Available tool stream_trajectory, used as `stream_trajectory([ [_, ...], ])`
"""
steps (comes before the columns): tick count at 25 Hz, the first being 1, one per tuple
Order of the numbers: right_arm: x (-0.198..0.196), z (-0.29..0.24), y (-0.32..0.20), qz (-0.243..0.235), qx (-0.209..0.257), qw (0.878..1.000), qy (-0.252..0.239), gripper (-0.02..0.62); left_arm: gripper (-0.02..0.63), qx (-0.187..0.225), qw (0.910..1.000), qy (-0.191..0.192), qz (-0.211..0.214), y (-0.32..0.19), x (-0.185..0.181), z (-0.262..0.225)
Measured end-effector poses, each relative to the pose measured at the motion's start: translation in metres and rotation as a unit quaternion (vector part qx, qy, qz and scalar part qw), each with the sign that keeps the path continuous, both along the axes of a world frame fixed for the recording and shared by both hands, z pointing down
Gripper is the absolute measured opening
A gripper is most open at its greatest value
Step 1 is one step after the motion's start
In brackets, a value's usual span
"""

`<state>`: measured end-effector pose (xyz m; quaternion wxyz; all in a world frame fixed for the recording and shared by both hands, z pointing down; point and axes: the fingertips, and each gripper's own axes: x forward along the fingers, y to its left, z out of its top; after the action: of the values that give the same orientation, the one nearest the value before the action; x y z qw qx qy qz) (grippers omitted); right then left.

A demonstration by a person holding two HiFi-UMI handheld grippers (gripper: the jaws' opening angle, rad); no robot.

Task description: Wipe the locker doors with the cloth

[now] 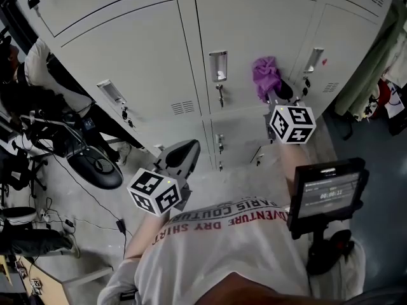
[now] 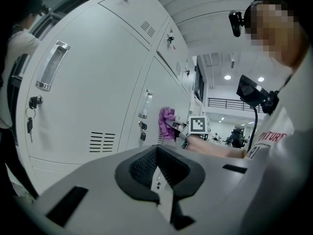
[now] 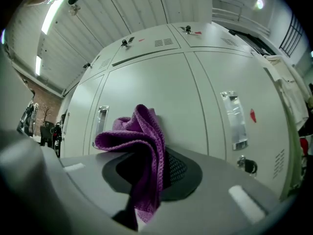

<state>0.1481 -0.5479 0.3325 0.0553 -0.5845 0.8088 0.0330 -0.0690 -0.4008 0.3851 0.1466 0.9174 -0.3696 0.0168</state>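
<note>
The grey locker doors (image 1: 254, 49) filled the upper part of the head view. The wipe would likely go best with the cloth pressed flat on the panel and drawn in overlapping strokes, steering round the handle (image 1: 218, 65) and the key lock (image 1: 220, 95). The left gripper (image 1: 181, 156) hung low, left of centre, its jaws drawn together on nothing. The right gripper (image 1: 280, 95), right of centre, had its jaws clamped on the purple cloth (image 1: 266, 76). The cloth bunched out beyond the fingertips, at the door just right of that handle, touching it or nearly so.
</note>
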Motion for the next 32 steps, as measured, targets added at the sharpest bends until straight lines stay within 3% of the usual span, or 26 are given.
stream_trajectory([
  [4, 0.039, 0.005, -0.003, 0.029, -0.016, 0.999, -0.043, 0.067, 0.002, -0.003, 1.0, -0.002, 0.005, 0.0, 0.006, 0.003],
  [11, 0.098, 0.013, -0.005, 0.094, -0.016, 0.993, -0.069, 0.067, 0.002, -0.01, 0.9998, -0.007, 0.013, 0.0, 0.014, 0.008],
  [19, 0.102, 0.013, -0.001, 0.107, -0.022, 0.991, -0.071, 0.067, 0.002, -0.014, 0.9998, -0.004, 0.016, 0.004, 0.016, 0.012],
  [23, 0.07, -0.001, 0.02, 0.077, 0.004, 0.995, -0.068, 0.067, 0.002, -0.012, 0.9999, -0.002, 0.009, 0.005, 0.01, 0.011],
  [32, -0.075, -0.001, 0.065, -0.094, 0.006, 0.994, -0.049, 0.067, 0.002, 0.001, 0.9996, 0.02, -0.021, 0.016, -0.016, 0.001],
])
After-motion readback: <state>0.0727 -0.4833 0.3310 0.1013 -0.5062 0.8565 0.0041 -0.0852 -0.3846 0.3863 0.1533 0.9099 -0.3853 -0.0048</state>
